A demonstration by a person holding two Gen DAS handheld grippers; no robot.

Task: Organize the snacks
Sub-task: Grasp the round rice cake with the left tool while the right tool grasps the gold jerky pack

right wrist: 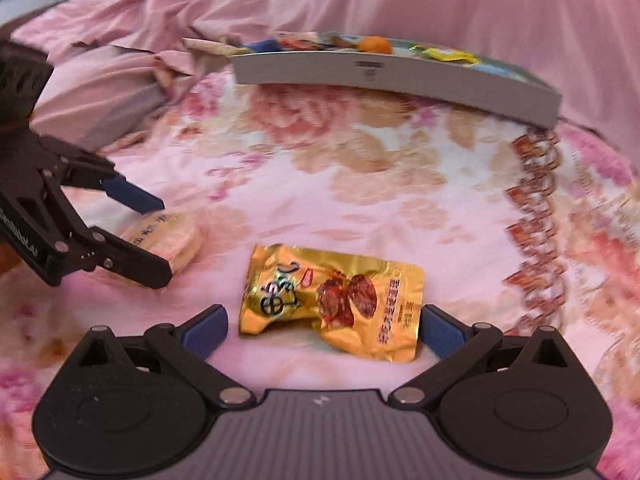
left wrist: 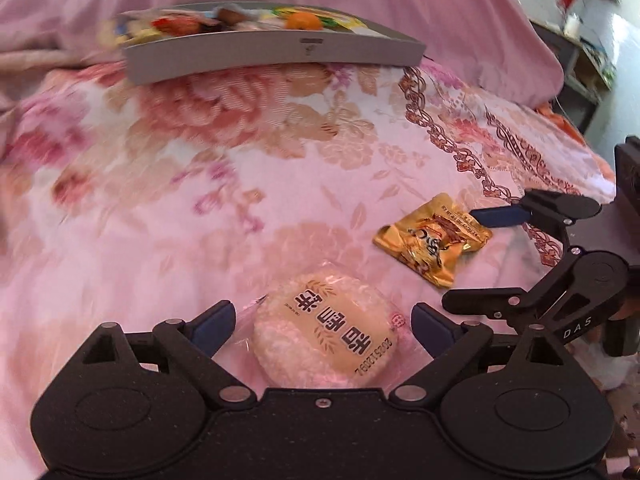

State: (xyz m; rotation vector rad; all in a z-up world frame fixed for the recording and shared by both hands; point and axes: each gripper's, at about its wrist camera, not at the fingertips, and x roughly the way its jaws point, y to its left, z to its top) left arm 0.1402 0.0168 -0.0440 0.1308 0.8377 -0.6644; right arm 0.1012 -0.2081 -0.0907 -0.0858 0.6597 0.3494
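Grey shallow box (left wrist: 276, 54), upper frame, already holds snacks. Left tool (left wrist: 322, 322) open around round clear-wrapped rice cracker (left wrist: 324, 338); right tool (right wrist: 324, 326) open around gold foil packet (right wrist: 332, 300); both unplaced.

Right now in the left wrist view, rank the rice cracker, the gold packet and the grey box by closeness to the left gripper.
1. Rice cracker: between the open fingers of the left gripper.
2. Gold packet: just beyond, to the right, by the right gripper.
3. Grey box: farthest, at the back of the floral bedspread, holding snacks.
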